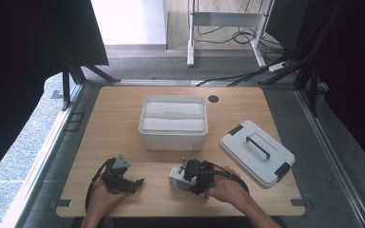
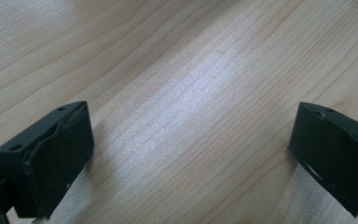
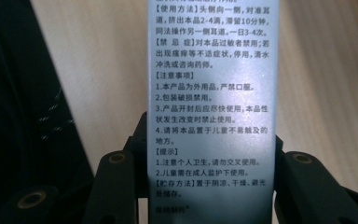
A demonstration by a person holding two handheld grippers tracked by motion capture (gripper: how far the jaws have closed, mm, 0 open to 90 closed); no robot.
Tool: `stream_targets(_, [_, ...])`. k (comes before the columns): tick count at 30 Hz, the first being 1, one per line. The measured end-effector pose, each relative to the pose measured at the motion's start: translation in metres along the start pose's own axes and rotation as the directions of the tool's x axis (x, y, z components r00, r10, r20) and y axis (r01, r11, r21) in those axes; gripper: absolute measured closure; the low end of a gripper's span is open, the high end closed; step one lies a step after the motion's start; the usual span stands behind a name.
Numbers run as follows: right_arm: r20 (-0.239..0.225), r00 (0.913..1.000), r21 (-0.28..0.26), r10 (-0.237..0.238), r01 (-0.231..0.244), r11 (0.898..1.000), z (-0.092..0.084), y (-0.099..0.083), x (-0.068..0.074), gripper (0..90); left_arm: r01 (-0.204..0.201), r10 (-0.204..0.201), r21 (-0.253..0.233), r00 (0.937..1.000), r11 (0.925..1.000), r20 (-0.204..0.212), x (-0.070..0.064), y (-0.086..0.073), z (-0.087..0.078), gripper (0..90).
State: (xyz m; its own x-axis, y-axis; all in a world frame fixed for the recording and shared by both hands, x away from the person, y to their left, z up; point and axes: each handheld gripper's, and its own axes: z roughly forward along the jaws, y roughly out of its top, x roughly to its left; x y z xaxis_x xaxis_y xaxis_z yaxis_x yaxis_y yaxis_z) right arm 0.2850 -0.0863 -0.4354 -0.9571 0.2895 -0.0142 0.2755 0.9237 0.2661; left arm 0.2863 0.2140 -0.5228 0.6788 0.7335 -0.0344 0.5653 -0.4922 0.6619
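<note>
With the right hand-held gripper [image 1: 183, 176] clamped on the small printed cardboard box [image 3: 211, 107], carry it level into the open white plastic bin [image 1: 173, 135], while the left hand-held gripper [image 1: 134, 182] rests wide open and empty.

A tall silver-grey cardboard box printed with black Chinese text [image 3: 211, 102] stands upright between the two black jaws of the right hand-held gripper [image 3: 211, 186], which press on its lower sides. Behind it lies the light wooden tabletop [image 3: 98, 84], with dark fabric at the left edge [image 3: 9, 116].

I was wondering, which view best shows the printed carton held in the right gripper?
The right gripper view: the carton stands between the jaws, its print sharp. The high view shows it small at the right gripper.
</note>
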Motion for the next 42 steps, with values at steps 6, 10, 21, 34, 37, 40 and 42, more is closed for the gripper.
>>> stream_targets(6, [0.005,0.9998,0.003,-0.017,0.017,1.0,0.006,-0.012,0.01,55.4,0.0,0.0,0.0,1.0,1.0,0.0,0.0,0.0,0.0,0.0])
stream_targets(10, [0.009,0.9998,-0.007,-0.019,0.019,1.0,0.009,-0.015,0.011,51.9,0.0,0.0,0.0,1.0,1.0,0.0,0.0,0.0,0.0,0.0])
stream_targets(21, [-0.024,0.9997,-0.066,-0.004,0.003,0.998,-0.018,-0.015,0.01,45.4,0.0,0.0,0.0,1.0,1.0,0.0,0.0,0.0,0.0,0.0])
stream_targets(34, [-0.032,0.9989,-0.157,0.035,-0.04,0.987,-0.06,-0.013,-0.007,45.6,0.0,0.0,0.0,1.0,1.0,0.001,0.0,0.0,0.0,0.0])
stream_targets(37, [-0.013,0.9962,-0.187,0.085,-0.087,0.978,-0.063,-0.021,-0.021,45.0,-0.002,0.002,0.001,1.0,1.0,0.002,0.0,0.0,0.0,0.0])
stream_targets(40, [-0.013,0.9907,-0.208,0.135,-0.135,0.969,-0.056,-0.032,-0.033,43.4,-0.002,0.002,0.001,1.0,1.0,0.005,0.0,0.0,0.0,0.0])
stream_targets(42, [-0.012,0.9857,-0.22,0.168,-0.167,0.961,-0.049,-0.04,-0.04,42.4,-0.003,0.003,0.001,1.0,1.0,0.007,0.0,0.0,0.0,0.0])
